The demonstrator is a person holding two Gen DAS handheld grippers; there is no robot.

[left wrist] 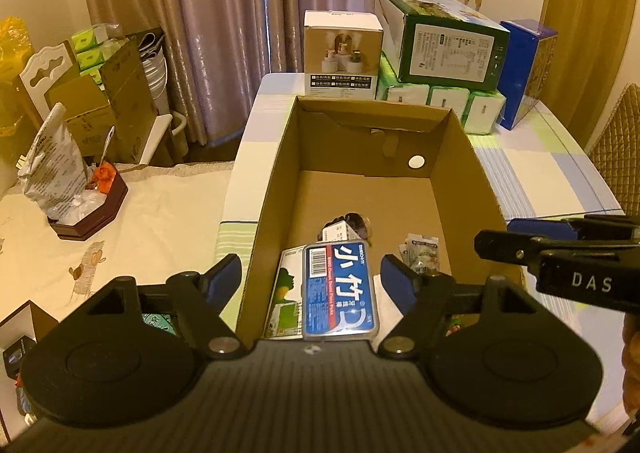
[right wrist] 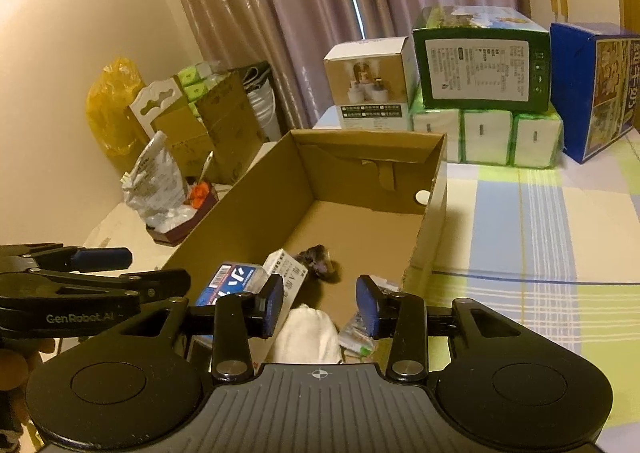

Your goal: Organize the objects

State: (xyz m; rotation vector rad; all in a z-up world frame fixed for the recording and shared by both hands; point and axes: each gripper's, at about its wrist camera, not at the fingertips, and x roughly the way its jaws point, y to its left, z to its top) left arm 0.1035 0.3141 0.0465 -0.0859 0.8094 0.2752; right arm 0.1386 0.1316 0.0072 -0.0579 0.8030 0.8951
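Both grippers, left [left wrist: 312, 277] and right [right wrist: 318, 307], spread wide and empty over box [left wrist: 460, 157] holding blue tin [left wrist: 340, 289], cloth [right wrist: 306, 333].

A lived-in room of a home, apparently a dining or living area serving as storage. Long pleated curtains [left wrist: 224, 25] are hanging across the far wall. A table under a pastel checked cloth [right wrist: 532, 221] is carrying household stock: wrapped tissue packs [left wrist: 444, 103], a green carton [left wrist: 444, 41], a blue carton [left wrist: 528, 69] and a small appliance box [left wrist: 342, 53]. A second table under an embroidered cream cloth [left wrist: 132, 229] is standing beside it. Cardboard boxes [left wrist: 116, 105] and a yellow plastic bag [right wrist: 114, 105] are piling up against the wall, and a quilted chair back [left wrist: 618, 145] is showing at the right edge.
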